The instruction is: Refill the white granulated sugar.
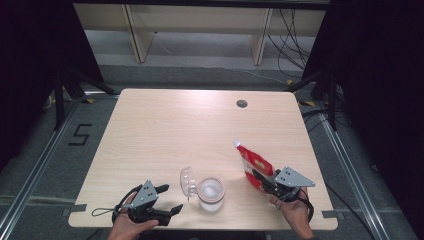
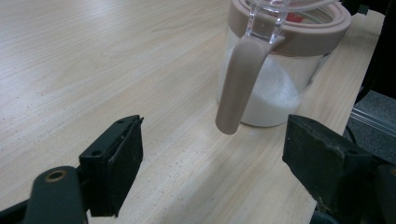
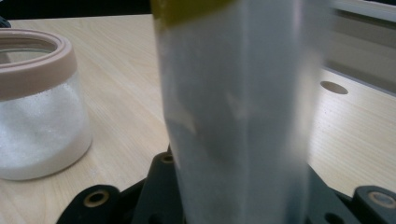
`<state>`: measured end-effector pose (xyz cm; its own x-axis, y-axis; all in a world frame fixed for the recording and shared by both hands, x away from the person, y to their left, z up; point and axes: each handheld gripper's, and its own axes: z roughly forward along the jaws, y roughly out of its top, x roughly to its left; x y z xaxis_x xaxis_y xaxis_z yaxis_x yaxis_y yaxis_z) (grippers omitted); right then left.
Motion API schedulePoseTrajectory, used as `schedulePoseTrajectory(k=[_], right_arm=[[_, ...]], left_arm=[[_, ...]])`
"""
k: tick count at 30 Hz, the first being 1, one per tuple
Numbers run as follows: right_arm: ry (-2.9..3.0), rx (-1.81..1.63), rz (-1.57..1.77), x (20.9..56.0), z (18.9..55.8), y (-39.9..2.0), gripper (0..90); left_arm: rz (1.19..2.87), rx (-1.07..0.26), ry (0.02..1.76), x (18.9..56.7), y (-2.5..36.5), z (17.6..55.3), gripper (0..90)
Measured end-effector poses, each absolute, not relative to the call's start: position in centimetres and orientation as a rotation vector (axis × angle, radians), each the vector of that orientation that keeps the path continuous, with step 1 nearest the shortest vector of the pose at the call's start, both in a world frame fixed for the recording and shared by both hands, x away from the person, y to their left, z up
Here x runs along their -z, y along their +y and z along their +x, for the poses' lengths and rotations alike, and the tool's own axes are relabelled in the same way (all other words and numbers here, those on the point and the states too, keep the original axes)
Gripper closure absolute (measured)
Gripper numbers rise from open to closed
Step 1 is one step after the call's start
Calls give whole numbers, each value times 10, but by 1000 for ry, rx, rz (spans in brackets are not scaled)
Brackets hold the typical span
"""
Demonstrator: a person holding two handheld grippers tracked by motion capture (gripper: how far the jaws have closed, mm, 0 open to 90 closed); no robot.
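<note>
Holding the red pouch [image 1: 254, 165] upright, clamped in the right gripper [image 1: 263, 184], just beside the open jar [image 1: 210, 194] of white grains. Idling the left gripper [image 1: 169, 199] (jaws spread, empty) before the jar. Probably readying a pour: tipping over the rim next. Working on a pale wooden table [image 1: 165, 130], grey floor [image 1: 200, 50] beyond.

Legible markings: one large black numeral "5" [image 1: 80, 135] marked on the grey floor [image 1: 45, 165] left of the surface; print on the red pouch [image 1: 254, 165] is too small and blurred to read.
</note>
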<state>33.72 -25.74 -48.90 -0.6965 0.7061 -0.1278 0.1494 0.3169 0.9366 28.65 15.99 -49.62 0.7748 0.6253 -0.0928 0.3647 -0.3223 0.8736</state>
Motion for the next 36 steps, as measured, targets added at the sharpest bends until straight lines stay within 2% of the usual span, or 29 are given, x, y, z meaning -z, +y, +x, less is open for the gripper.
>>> schedulePoseTrajectory(k=[16, 23, 26, 32, 36], right_arm=[[2024, -1434, 823, 492, 337, -267, 745], [2027, -1463, 954, 491, 331, -268, 720], [2009, -1436, 910, 491, 331, -271, 701], [2017, -1418, 955, 488, 323, -274, 625], [1973, -1458, 1013, 485, 317, -279, 475]], left_arm=[[1949, -316, 751, 497, 161, 287, 198], [1945, -314, 752, 497, 161, 287, 198], [1944, -314, 751, 497, 161, 287, 198], [1946, -315, 749, 497, 160, 287, 198], [1941, -314, 752, 497, 161, 288, 198]])
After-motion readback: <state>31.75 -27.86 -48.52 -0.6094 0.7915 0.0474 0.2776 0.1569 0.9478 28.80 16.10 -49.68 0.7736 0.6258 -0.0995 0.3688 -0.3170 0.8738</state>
